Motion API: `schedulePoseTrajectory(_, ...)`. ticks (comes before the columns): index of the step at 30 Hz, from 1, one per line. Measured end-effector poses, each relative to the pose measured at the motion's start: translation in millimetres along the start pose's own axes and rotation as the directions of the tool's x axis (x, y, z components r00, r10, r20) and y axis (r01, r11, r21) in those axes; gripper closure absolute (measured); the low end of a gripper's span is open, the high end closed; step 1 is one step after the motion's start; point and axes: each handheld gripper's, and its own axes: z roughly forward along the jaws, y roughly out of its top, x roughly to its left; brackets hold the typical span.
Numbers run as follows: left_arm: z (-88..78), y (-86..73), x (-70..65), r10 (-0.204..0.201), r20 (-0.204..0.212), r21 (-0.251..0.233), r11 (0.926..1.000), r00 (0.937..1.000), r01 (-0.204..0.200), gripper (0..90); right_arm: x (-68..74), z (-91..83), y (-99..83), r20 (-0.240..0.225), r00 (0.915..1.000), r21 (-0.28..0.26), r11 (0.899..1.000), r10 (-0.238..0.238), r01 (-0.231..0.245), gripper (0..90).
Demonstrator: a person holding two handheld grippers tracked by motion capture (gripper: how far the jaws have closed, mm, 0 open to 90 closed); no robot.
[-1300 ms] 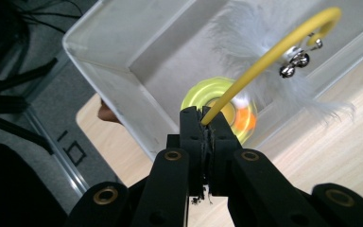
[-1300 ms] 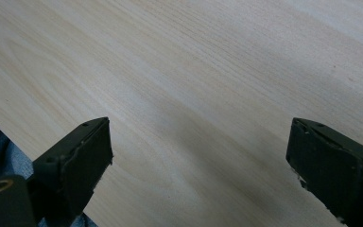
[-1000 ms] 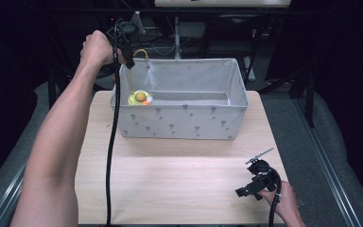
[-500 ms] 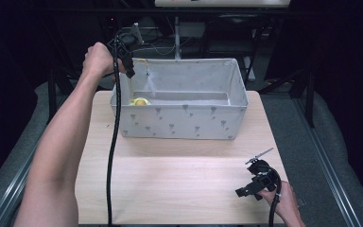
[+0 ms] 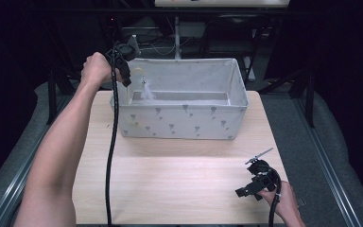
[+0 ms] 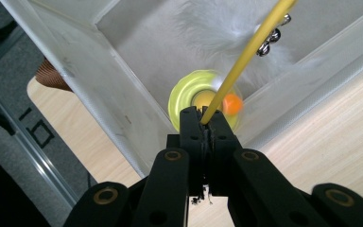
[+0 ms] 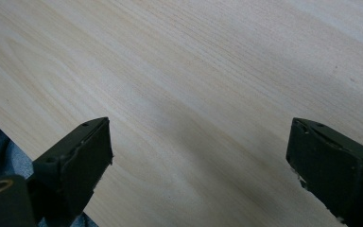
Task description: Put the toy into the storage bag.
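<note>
My left gripper (image 5: 125,74) is over the far left corner of a grey fabric bin (image 5: 184,120). In the left gripper view it (image 6: 207,124) is shut on a thin yellow stick (image 6: 246,52). The stick slants into the bin, and a white feather (image 6: 227,28) and small metal bells (image 6: 272,35) are at its far part. The feather (image 5: 146,90) also shows in the high view. Below the jaws, a blurred yellow ring toy with an orange ball (image 6: 189,97) is in the bin's corner. My right gripper (image 5: 257,182) is near the table's front right, open (image 7: 201,165) over bare wood.
The bin's wall (image 6: 99,94) stands close under the left gripper. The wooden table (image 5: 170,179) runs in front of the bin. A black cable (image 5: 109,156) trails from the left gripper down the table's left side. Dark stands and cables are behind the bin.
The yellow and orange toy has dropped from the bin's left rim level down inside the bin. The left hand has shifted slightly. The right gripper has not moved.
</note>
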Motion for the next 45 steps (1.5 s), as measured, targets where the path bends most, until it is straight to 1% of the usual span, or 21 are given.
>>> schedulePoseTrajectory(1, 1.4, -1.1, 0.4, 0.006, -0.006, 0.010, 0.9999, 1.0000, -0.006, 87.9, 0.0, 0.1, 0.0, -0.001, 1.0000, -0.001, 1.000, 0.001, -0.001, 7.5)
schedulePoseTrajectory(3, 5.1, -3.7, 1.3, 0.003, 0.001, 0.020, 0.9998, 1.0000, -0.003, 87.9, 0.1, 0.1, 0.0, 0.000, 1.0000, -0.002, 1.000, 0.001, -0.001, 7.4)
schedulePoseTrajectory(5, 9.8, -6.7, 2.1, -0.002, -0.001, 0.028, 0.9996, 1.0000, 0.002, 87.9, 0.1, 0.0, -0.1, 0.001, 1.0000, -0.001, 1.000, 0.002, -0.002, 7.5)
schedulePoseTrajectory(7, 13.2, -9.1, 3.3, -0.010, 0.006, 0.033, 0.9994, 0.9999, 0.010, 87.9, 0.1, -0.1, -0.1, 0.001, 1.0000, -0.001, 1.000, 0.001, -0.001, 7.5)
schedulePoseTrajectory(9, 16.9, -11.2, 3.4, -0.011, 0.002, 0.044, 0.9990, 0.9999, 0.011, 87.9, 0.2, 0.0, 0.0, 0.000, 1.0000, -0.001, 1.000, 0.001, -0.001, 7.5)
schedulePoseTrajectory(13, 23.4, -14.6, 4.5, -0.011, 0.009, 0.064, 0.9979, 0.9999, 0.010, 87.9, 0.4, 0.2, 0.1, 0.000, 1.0000, -0.001, 1.000, 0.001, -0.001, 7.5)
schedulePoseTrajectory(19, 33.6, -18.0, 4.8, -0.009, 0.005, 0.088, 0.9960, 0.9999, 0.008, 87.9, 0.3, 0.2, 0.1, 0.001, 1.0000, 0.004, 1.000, -0.001, 0.001, 7.5)
schedulePoseTrajectory(20, 35.3, -18.6, 4.9, -0.008, 0.007, 0.093, 0.9957, 0.9999, 0.007, 87.8, 1.4, 1.8, -0.8, 0.001, 0.9999, -0.019, 1.000, 0.017, -0.017, 7.5)
schedulePoseTrajectory(21, 36.3, -18.9, 5.1, -0.009, 0.009, 0.095, 0.9955, 0.9999, 0.008, 87.8, 1.5, 2.0, -0.8, -0.001, 0.9998, -0.021, 1.000, 0.019, -0.019, 7.5)
schedulePoseTrajectory(22, 37.9, -19.6, 5.3, -0.009, 0.011, 0.100, 0.9950, 0.9999, 0.007, 87.8, 1.4, 1.9, -0.7, 0.000, 0.9999, -0.019, 1.000, 0.017, -0.017, 7.4)
schedulePoseTrajectory(23, 39.3, -20.2, 5.4, -0.008, 0.011, 0.105, 0.9944, 0.9999, 0.007, 87.8, -0.5, -0.6, 0.8, 0.003, 0.9999, 0.020, 1.000, -0.017, 0.017, 7.5)
schedulePoseTrajectory(24, 40.7, -20.7, 5.6, -0.007, 0.009, 0.114, 0.9934, 0.9999, 0.006, 87.8, 0.4, 0.5, 0.1, 0.002, 1.0000, 0.004, 1.000, -0.001, 0.001, 7.5)
schedulePoseTrajectory(25, 42.1, -21.2, 5.3, -0.009, 0.006, 0.119, 0.9928, 0.9999, 0.009, 87.8, 0.1, 0.1, 0.4, 0.002, 1.0000, 0.011, 1.000, -0.007, 0.007, 7.5)
schedulePoseTrajectory(30, 47.7, -23.5, 6.7, -0.016, 0.016, 0.126, 0.9919, 0.9997, 0.014, 87.7, 0.8, 1.1, 0.1, -0.002, 1.0000, -0.002, 1.000, 0.005, -0.005, 7.5)
schedulePoseTrajectory(33, 49.6, -23.9, 7.5, -0.022, 0.022, 0.127, 0.9917, 0.9995, 0.019, 87.7, 0.3, 0.7, 0.1, 0.003, 1.0000, 0.005, 1.000, 0.000, 0.000, 7.5)
schedulePoseTrajectory(37, 50.4, -23.7, 7.5, -0.028, 0.024, 0.123, 0.9920, 0.9993, 0.025, 87.6, 0.7, 1.3, 0.0, -0.003, 1.0000, -0.002, 1.000, 0.006, -0.006, 7.5)
schedulePoseTrajectory(41, 51.0, -24.1, 7.9, -0.031, 0.024, 0.134, 0.9906, 0.9992, 0.027, 87.5, 0.3, 0.6, 0.1, 0.003, 1.0000, 0.005, 1.000, 0.000, 0.000, 7.5)
schedulePoseTrajectory(45, 50.1, -25.5, 9.2, -0.040, 0.033, 0.126, 0.9913, 0.9986, 0.036, 86.1, 0.7, 1.1, 0.2, 0.000, 1.0000, 0.001, 1.000, 0.004, -0.004, 7.5)
